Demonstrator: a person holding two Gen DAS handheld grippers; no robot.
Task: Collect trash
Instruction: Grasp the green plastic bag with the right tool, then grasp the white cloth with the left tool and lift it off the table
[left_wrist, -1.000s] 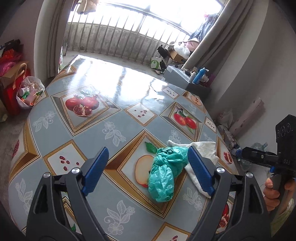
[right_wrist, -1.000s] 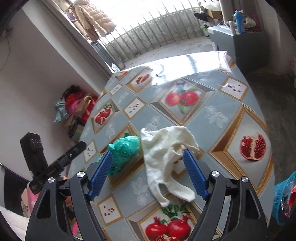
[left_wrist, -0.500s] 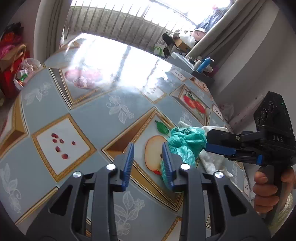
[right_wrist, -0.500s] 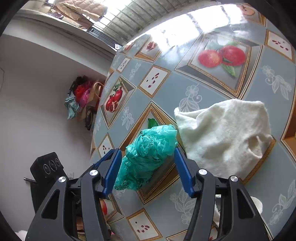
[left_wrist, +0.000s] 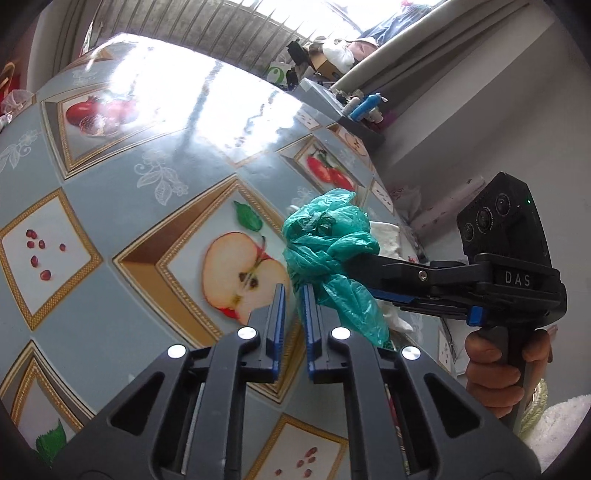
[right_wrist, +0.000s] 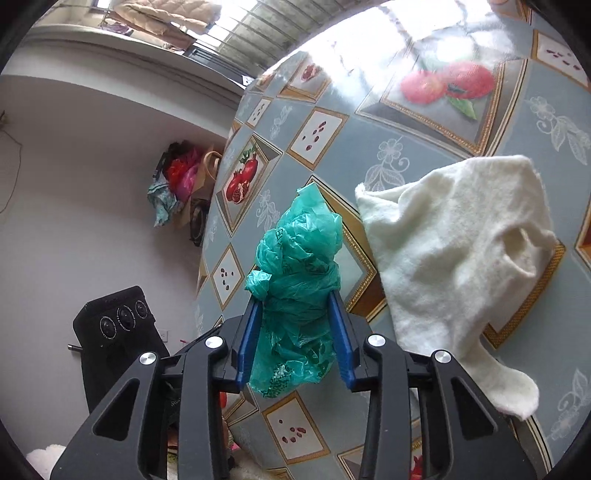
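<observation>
- Since the earlier frame both tongs have dropped toward the desk (left_wrist: 155, 173) and narrowed: the left tongs (left_wrist: 292, 291), wide apart a second ago, now show only a thin slit, and the right tongs (right_wrist: 295, 306) have moved off the white cloth (right_wrist: 454, 251) onto the green plastic bag (right_wrist: 295, 266).
- Right tongs: jaws closing, their blue pads pressed against both sides of the crumpled green plastic bag, which bulges above and below them.
- Left tongs: jaws closing, almost together, nothing between them; their tips sit just beside the bag's lower edge, over the printed apple half.
- Green plastic bag sits near the desk's edge, just beside the white cloth.
- A hand (left_wrist: 495, 369) grips the right tool's handle in the left wrist view.
</observation>
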